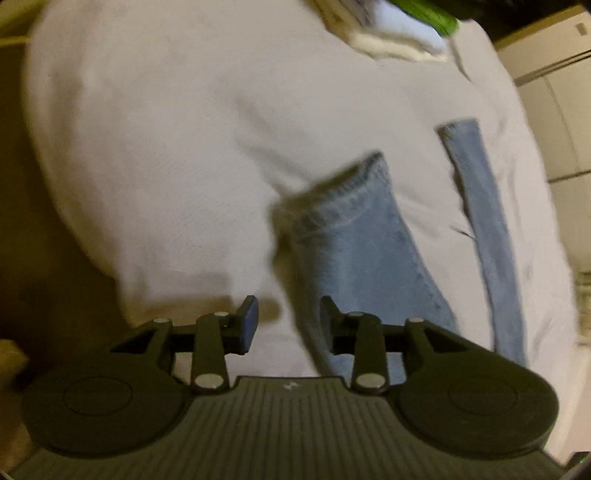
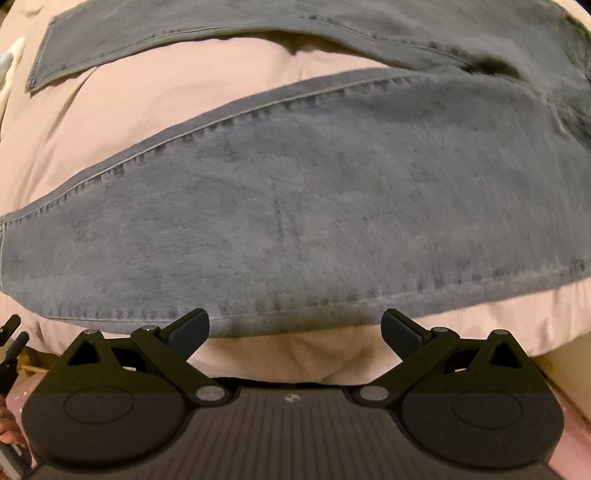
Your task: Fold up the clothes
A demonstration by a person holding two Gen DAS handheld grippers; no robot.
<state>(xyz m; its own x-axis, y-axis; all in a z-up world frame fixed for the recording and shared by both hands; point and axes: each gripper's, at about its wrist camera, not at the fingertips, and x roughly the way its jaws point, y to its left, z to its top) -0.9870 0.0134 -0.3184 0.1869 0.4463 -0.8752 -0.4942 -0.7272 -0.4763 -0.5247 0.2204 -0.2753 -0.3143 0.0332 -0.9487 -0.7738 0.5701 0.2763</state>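
Left wrist view, blurry: left claw [image 1: 289,317] points steeply down over a pale bed cover [image 1: 155,147]; brown floor [image 1: 40,258] shows at 9 o'clock beyond its edge. Jaws a small way apart, released; pads press on nothing. Light-blue jeans [image 1: 354,236] lie on the cover. One leg runs from its stitched hem at centre down to 6 o'clock. Its left edge passes in front of the gap, close to the right finger [image 1: 327,308], but whether it touches is unclear. Left finger [image 1: 251,314] is over bare cover. Second, narrower leg strip [image 1: 480,221] lies at 3 o'clock, apart from the first, bare cover between. Stack of folded white cloth [image 1: 388,37] at 1 o'clock, something green [image 1: 439,16] at its far side, both well apart from the jeans. Pale furniture [image 1: 546,55] at 2 o'clock past the bed.

Right wrist view: right claw [image 2: 295,330] also tipped steeply down, close above the fabric. Jaws splayed wide, released, nothing between them. Broad jeans leg [image 2: 295,206] fills the middle, seam along its upper edge from 9 to 2 o'clock. Its lower edge lies just past the fingertips [image 2: 192,325], at 6 o'clock. Other leg [image 2: 184,33] runs across 12 o'clock, hem at 10 o'clock; the two meet at 2 o'clock. Bed cover [image 2: 140,92] shows between them and beneath the claw. Dark bits of hardware [image 2: 13,332] at 8 o'clock, too small to tell.
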